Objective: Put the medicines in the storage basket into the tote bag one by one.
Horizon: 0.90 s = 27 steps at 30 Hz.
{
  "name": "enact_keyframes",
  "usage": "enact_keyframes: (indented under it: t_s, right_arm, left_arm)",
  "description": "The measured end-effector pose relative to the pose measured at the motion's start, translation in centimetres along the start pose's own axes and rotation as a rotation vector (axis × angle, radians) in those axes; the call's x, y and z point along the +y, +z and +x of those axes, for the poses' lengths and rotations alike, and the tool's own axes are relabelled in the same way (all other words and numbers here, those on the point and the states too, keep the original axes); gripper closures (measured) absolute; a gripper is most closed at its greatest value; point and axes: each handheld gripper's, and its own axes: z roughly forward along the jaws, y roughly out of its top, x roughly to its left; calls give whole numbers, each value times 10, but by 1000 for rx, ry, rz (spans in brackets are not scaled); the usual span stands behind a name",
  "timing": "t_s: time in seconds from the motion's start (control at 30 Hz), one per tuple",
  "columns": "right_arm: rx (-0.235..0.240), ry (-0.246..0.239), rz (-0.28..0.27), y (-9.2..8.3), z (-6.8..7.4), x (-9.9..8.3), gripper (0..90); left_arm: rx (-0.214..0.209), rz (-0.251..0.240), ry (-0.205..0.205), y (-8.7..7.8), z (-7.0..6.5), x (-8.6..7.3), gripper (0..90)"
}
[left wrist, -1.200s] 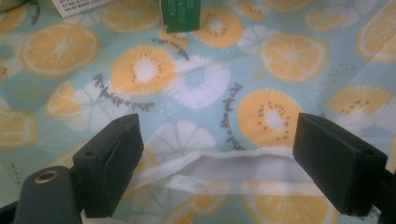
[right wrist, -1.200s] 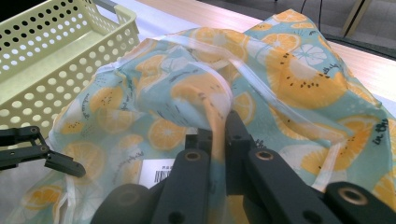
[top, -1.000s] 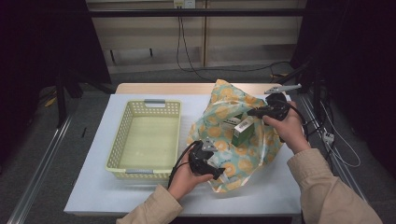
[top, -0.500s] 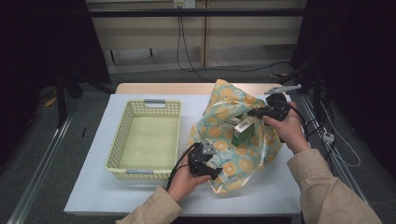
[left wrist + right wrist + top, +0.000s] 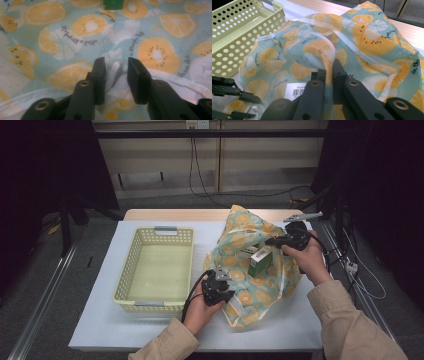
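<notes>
**High view.** Thin, soft teal bag [image 5: 250,285] printed with orange slices, slumped on the white table [image 5: 280,330] just beside a pale yellow perforated plastic basket [image 5: 127,270]. Small green carton [image 5: 260,261] with a white label, upright in the bag's mouth. Left gripper [image 5: 229,292] at the near edge of the bag, right gripper [image 5: 270,241] at the far edge.

**Left gripper view.** Left gripper [image 5: 116,72] with jaws just drawn in to a narrow gap, a pale fold of the bag [image 5: 155,30] rim between them; pads apparently bearing on it, though on very little cloth. Green carton [image 5: 113,3] at the top edge, beyond the jaws.

**Right gripper view.** Right gripper [image 5: 329,72] fully closed, pinching a raised ridge of the bag [image 5: 367,37] near its hem. Basket [image 5: 237,37] to the left, barcode label [image 5: 298,91] visible just below the pinched ridge.

**Likely hazards.** Shallow bite on the left: probable slip of the fold once the mouth is pulled open, letting that side collapse over the carton. Uneven pull between the two holds: possible tipping of the carton back into the bag, or dragging of the whole bag against the basket. Hard pull at the hem: strain on thin material.
</notes>
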Motion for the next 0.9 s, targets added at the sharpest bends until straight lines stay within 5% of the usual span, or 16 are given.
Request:
enact_keyframes:
  t_s: [0.2, 0.4, 0.57, 0.9]
  right_arm:
    - [1, -2, 1, 1, 1, 0, 887]
    - [1, 1, -3, -1, 0, 0, 888]
    - [5, 2, -8, -1, 0, -1, 888]
    - [2, 8, -18, -7, -1, 2, 887]
  left_arm:
    - [-28, 4, -55, 2, 1, 2, 890]
    - [-43, 19, -95, 2, 4, 5, 900]
    - [-51, 23, -83, -4, 2, 13, 900]
    - [-67, -48, -96, -35, 8, 39, 900]
